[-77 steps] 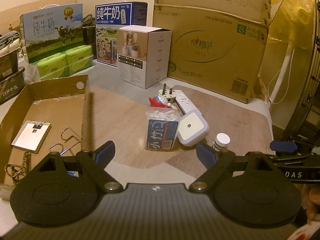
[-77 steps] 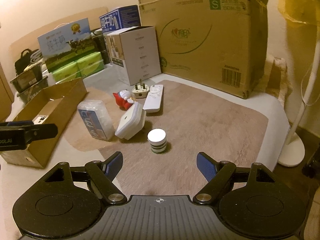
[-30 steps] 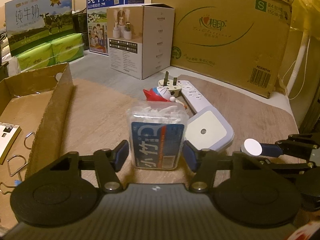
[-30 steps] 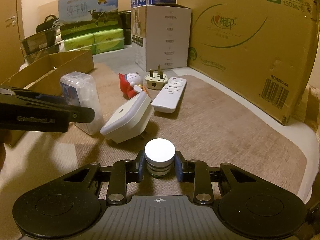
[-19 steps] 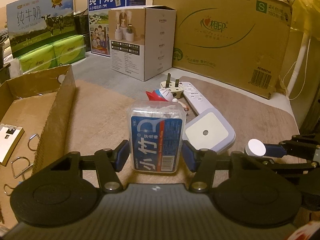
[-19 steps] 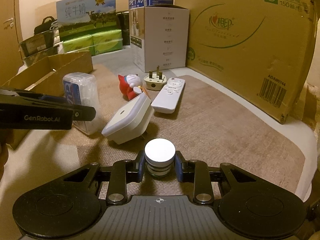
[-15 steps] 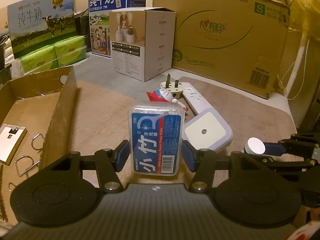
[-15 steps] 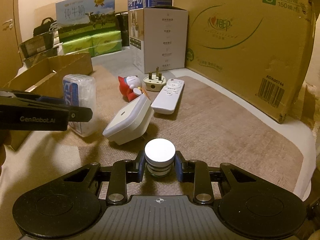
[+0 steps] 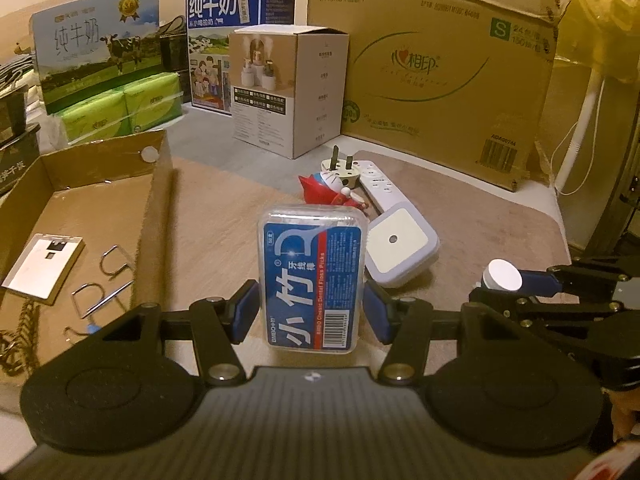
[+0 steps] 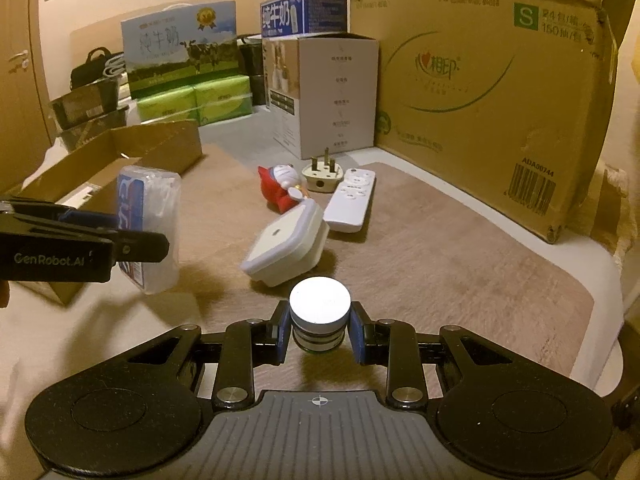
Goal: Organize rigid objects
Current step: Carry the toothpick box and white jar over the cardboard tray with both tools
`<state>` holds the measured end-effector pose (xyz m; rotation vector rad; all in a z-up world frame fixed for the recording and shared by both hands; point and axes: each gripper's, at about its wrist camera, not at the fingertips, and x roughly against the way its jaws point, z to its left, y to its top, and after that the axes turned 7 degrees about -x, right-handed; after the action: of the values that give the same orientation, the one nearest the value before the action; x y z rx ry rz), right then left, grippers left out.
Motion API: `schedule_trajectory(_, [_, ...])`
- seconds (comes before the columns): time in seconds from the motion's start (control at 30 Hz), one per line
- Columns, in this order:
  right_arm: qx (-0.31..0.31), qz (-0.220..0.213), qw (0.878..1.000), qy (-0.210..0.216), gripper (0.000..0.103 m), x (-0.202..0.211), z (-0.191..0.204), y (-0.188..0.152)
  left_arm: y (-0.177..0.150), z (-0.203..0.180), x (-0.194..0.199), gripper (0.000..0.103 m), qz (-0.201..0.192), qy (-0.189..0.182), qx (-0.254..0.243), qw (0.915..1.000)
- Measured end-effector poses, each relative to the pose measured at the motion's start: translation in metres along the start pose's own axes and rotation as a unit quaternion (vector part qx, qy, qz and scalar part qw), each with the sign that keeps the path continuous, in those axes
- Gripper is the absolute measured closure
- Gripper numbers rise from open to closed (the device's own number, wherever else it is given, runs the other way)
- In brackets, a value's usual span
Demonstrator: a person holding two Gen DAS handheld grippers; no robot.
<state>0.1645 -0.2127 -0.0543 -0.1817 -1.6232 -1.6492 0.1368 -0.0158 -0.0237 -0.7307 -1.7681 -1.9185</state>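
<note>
Both picks are made: the left claw (image 9: 311, 312) clamps the floss-pick box (image 9: 312, 280), the right claw (image 10: 320, 334) a white-capped jar (image 10: 320, 316). Next, carry both left into the open cardboard box (image 9: 154, 216).

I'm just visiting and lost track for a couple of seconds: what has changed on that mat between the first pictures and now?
Both grippers closed on things and lifted them. The left gripper took the floss pick box and the right gripper took the small white-capped jar; both now hang above the mat. The night light, remote, plug, toy figure and cardboard tray stayed put.
</note>
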Motion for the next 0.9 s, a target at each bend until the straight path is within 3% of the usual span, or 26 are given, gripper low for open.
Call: schedule_trajectory(0.9, [0.019,-0.037,0.998,0.046,0.072,0.060,0.079,0.011,-0.013,0.045,0.109,0.050,-0.026,0.043,0.019,0.9985])
